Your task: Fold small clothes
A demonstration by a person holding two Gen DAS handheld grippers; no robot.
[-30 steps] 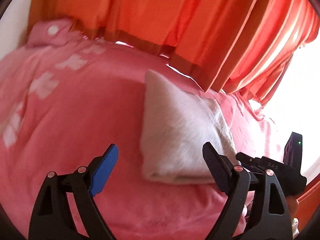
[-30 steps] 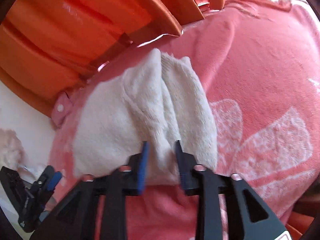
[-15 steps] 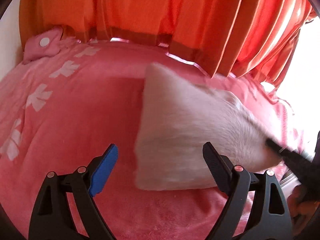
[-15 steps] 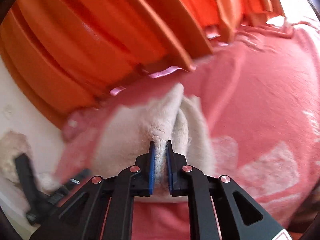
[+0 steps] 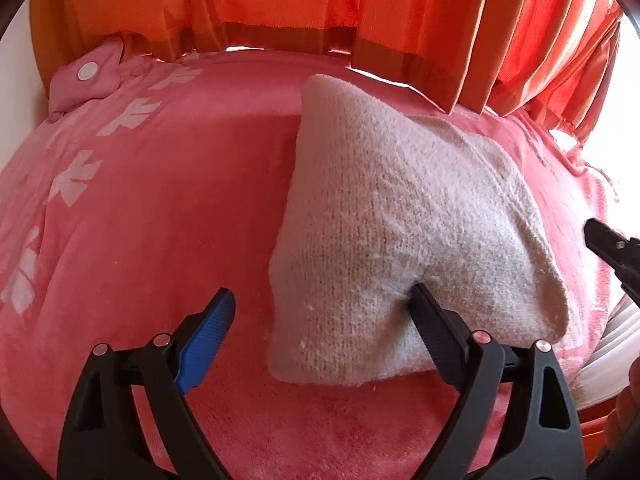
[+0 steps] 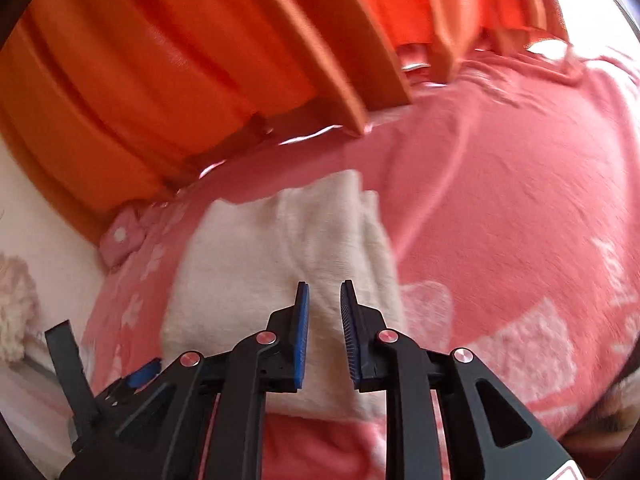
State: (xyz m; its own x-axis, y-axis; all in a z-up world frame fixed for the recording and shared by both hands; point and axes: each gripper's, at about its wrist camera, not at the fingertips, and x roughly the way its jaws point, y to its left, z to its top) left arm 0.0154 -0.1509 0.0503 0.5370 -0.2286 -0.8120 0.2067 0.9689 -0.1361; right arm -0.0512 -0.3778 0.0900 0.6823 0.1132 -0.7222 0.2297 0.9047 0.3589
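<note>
The cream knit garment lies folded on the pink bed, centre-right of frame. The left gripper gapes wide; the right gripper stands slightly apart, empty. Next probably calls for smoothing or regrasping an edge.

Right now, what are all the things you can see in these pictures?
knitted garment: one, cream-white, folded, lying on the blanket.
blanket: one, pink with white flower shapes, covering the bed.
small cushion: one, pink with a white dot, at the blanket's far corner.
curtains: orange, hanging behind the bed.
left tongs: one, black with a blue pad, wide open, one finger pressing into the garment's near edge.
right tongs: one, black with blue pads, slightly open above the garment, gripping nothing.
</note>
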